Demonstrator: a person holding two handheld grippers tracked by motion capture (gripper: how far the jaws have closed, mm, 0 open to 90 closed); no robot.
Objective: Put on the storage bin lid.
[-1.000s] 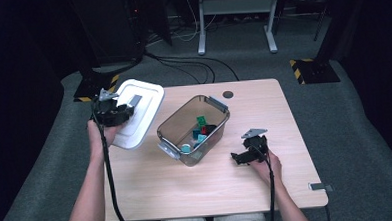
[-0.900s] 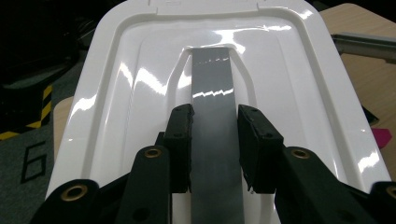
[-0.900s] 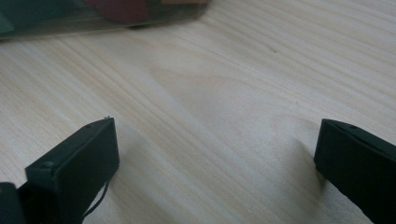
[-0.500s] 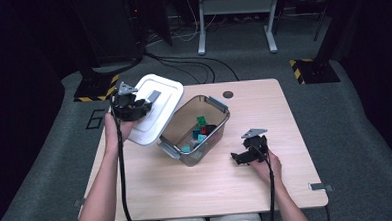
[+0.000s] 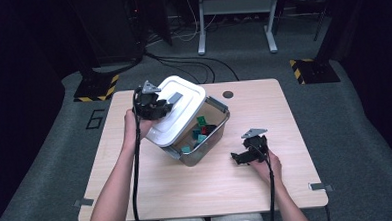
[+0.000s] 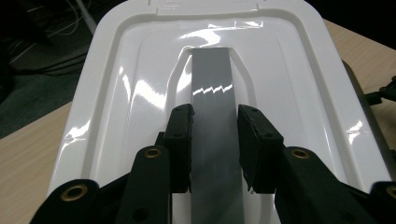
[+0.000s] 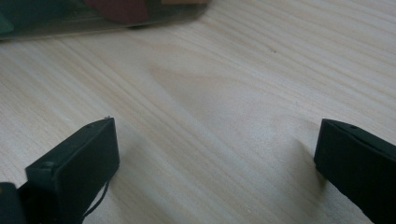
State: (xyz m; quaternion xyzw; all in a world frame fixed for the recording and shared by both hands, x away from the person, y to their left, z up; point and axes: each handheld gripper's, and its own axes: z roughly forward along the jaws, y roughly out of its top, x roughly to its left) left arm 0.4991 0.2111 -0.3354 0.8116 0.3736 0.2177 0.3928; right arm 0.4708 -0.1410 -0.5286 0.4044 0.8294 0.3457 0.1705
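Note:
A white lid with a grey handle hangs tilted over the left part of a clear plastic box. My left gripper is shut on that grey handle, its jaws pressing on both sides of the strip. Several small green and dark blocks lie inside the box. My right gripper rests on the wooden table to the right of the box, jaws wide open with bare wood between them. The box's edge runs along the top of the right gripper view.
A dark round hole sits in the table behind the box. Cables and a metal stand are on the floor beyond the table. A cable trails from each gripper toward the person.
My left gripper has carried the white lid to the right, from beside the box to over its left half. The right gripper has stayed put.

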